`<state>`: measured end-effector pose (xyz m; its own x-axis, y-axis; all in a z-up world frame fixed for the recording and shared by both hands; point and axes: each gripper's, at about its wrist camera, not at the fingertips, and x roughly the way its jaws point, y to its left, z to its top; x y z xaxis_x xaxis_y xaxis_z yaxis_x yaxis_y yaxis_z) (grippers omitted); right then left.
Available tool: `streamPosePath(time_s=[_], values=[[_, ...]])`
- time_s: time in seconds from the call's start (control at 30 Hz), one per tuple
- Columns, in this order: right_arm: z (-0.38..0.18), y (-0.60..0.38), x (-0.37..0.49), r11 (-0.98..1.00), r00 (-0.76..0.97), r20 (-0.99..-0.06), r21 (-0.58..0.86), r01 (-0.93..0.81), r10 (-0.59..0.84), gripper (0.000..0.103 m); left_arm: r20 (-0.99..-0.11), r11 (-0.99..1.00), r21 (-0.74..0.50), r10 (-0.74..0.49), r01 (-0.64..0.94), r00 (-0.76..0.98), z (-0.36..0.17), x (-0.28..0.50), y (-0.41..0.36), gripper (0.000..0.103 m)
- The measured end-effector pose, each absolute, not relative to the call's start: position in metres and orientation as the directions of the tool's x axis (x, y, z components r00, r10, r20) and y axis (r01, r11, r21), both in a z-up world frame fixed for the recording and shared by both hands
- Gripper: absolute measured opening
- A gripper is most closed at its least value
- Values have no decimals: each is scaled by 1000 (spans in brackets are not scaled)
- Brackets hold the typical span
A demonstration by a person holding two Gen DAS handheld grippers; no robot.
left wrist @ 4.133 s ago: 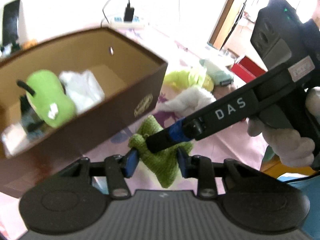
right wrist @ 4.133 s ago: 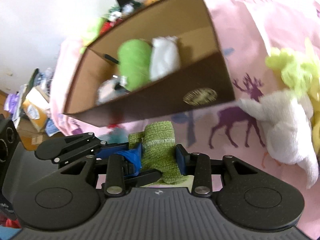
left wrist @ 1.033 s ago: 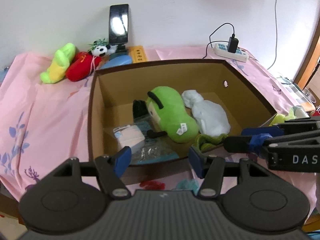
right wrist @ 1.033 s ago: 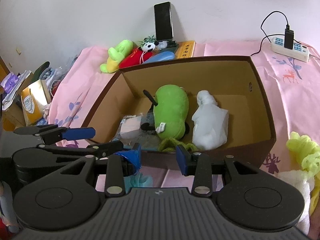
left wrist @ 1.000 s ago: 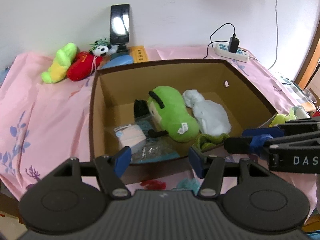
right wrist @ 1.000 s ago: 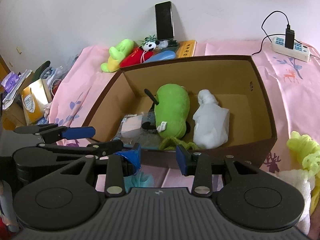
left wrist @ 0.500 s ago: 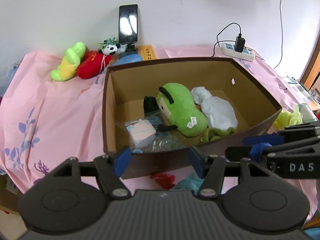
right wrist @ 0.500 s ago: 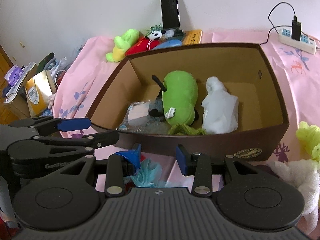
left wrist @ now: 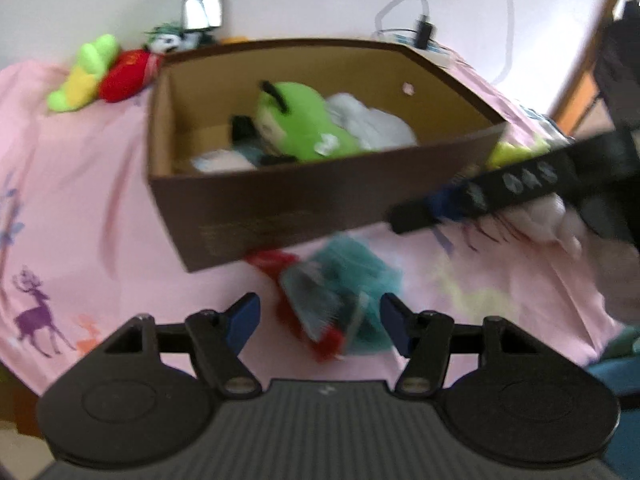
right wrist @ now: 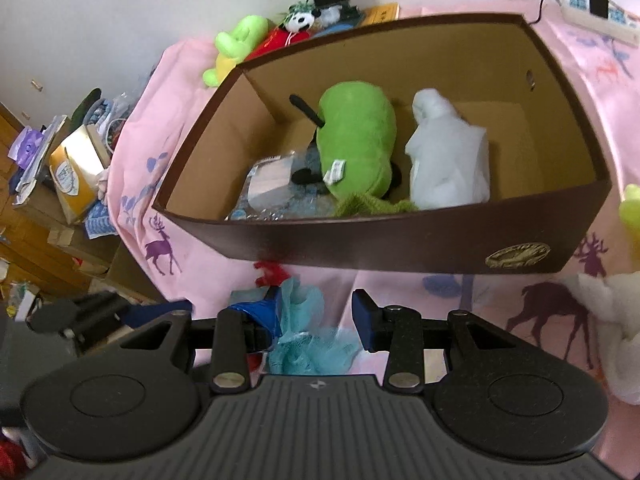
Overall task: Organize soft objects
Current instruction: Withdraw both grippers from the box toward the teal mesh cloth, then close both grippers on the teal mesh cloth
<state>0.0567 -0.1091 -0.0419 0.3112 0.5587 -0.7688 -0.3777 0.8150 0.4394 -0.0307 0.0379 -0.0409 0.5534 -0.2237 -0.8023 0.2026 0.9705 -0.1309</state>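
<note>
The worktop (right wrist: 472, 292) is covered by a pink cloth printed with deer. A brown cardboard box (right wrist: 400, 244) sits on it at centre, with a teal mesh pouf (right wrist: 308, 336) and a red item (right wrist: 272, 270) just beside its near wall at 6 o'clock. A white plush (right wrist: 608, 316) lies at 4 o'clock, a power strip (right wrist: 596, 16) at 1 o'clock, and a yellow-green plush (right wrist: 236, 44) and a red plush (right wrist: 280, 40) at 11 o'clock.

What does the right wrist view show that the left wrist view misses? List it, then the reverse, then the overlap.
Only right wrist: green knit cloth inside the box's near wall, gold emblem, cluttered floor.
Only left wrist: right gripper from the side.
Both: cardboard box, green plush, white bundle, teal mesh pouf between open fingers.
</note>
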Motion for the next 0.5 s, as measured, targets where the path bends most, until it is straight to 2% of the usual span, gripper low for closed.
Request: streamPosePath(time_s=[0.23,0.5], values=[[-48,-106,60,804,274,-774,459,-379,571,22,-759,932,-179,-335,315,559,-41,-35,11,62],[-61,-104,68,764,194,-757,540,-352,624,22,-799,942,-179,-308,284,516,-63,-12,8,62]])
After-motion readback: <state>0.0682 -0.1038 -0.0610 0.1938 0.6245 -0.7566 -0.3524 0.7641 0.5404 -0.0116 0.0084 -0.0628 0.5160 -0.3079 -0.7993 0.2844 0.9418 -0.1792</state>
